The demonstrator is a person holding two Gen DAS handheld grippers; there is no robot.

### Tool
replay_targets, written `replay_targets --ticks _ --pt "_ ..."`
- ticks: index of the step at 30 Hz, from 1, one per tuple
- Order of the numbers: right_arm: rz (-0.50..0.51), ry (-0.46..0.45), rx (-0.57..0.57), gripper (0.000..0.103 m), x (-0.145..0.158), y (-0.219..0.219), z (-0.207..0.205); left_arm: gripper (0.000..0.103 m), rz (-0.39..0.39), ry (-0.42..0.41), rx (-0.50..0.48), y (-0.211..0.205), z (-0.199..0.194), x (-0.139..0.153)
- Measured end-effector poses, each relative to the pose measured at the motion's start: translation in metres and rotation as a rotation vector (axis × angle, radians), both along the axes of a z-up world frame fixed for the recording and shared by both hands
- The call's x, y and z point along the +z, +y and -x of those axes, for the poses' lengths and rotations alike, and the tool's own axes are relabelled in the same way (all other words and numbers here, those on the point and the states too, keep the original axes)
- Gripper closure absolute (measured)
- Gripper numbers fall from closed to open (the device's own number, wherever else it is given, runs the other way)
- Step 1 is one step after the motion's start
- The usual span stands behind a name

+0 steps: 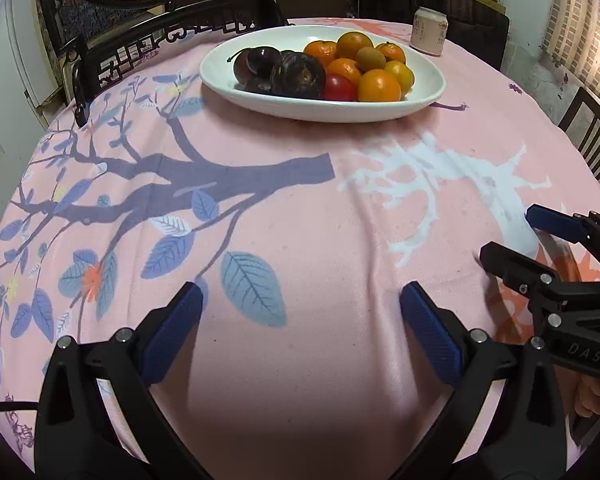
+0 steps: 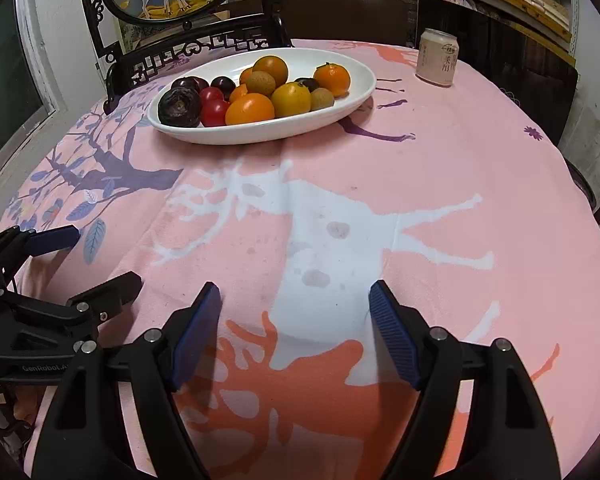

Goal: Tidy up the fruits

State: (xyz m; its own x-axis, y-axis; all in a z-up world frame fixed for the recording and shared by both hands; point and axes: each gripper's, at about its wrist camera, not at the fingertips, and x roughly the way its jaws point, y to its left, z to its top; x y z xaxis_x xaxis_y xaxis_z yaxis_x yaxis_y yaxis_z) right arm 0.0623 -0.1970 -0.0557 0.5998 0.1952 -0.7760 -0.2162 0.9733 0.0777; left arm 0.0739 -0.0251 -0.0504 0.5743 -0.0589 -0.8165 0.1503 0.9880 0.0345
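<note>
While both grippers hang tilted down over bare cloth near the front of the table, all the fruit sits well apart from them in one white oval bowl [image 2: 260, 134] toward the far side; the left gripper [image 1: 300, 300] has its two blue-padded jaws spread wide with nothing between them, only pink tablecloth [image 1: 300, 220]; the right gripper [image 2: 296, 296] likewise stands with its jaws apart and holding nothing, over the white deer print; each gripper also shows at the edge of the other's view, side by side and not touching.

Counting in the right wrist view, the bowl holds about six orange citrus fruits [image 2: 250, 109], though one is half hidden behind the others, so the count is not sure; two small brown longan-like fruits [image 2: 261, 82] lie among them; two red round fruits [image 2: 214, 113] sit just beside a large dark wrinkled fruit [image 2: 179, 107] at the bowl's left end; behind those lie about three dark plums [image 2: 223, 84], one of them tucked between the oranges; the fruits touch one another in a single heap, darker ones left, oranges right.

One pale drink can [image 2: 438, 58] stands upright on the cloth beyond the bowl's right end, apart from it; one carved dark chair [image 2: 188, 50] stands behind the table.
</note>
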Motion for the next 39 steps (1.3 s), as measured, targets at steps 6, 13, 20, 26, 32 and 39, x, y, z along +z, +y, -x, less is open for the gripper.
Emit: replay_targets --ticks 6,13,20,26,32,39 --pt "0.038 -0.004 -0.002 0.025 -0.001 0.003 0.0 0.002 0.005 0.001 0.001 0.002 -0.001 0.0" --pt "-0.007 -0.081 -0.006 0.025 0.015 0.0 0.007 0.002 0.011 -0.068 0.03 -0.001 0.0 0.014" --pt "-0.02 -0.225 -0.065 0.025 0.049 -0.005 -0.004 0.002 -0.017 -0.312 0.076 -0.003 -0.001 0.062" --pt "-0.088 -0.229 -0.091 0.024 0.047 -0.017 -0.005 0.002 0.071 -0.277 0.065 0.007 -0.001 0.057" --pt "-0.085 -0.228 -0.075 0.024 0.047 -0.013 -0.001 0.002 -0.029 -0.423 0.027 -0.01 0.023 0.064" --pt "-0.104 -0.214 -0.075 0.024 0.046 -0.016 -0.001 0.002 -0.066 -0.424 0.039 -0.01 0.023 0.064"
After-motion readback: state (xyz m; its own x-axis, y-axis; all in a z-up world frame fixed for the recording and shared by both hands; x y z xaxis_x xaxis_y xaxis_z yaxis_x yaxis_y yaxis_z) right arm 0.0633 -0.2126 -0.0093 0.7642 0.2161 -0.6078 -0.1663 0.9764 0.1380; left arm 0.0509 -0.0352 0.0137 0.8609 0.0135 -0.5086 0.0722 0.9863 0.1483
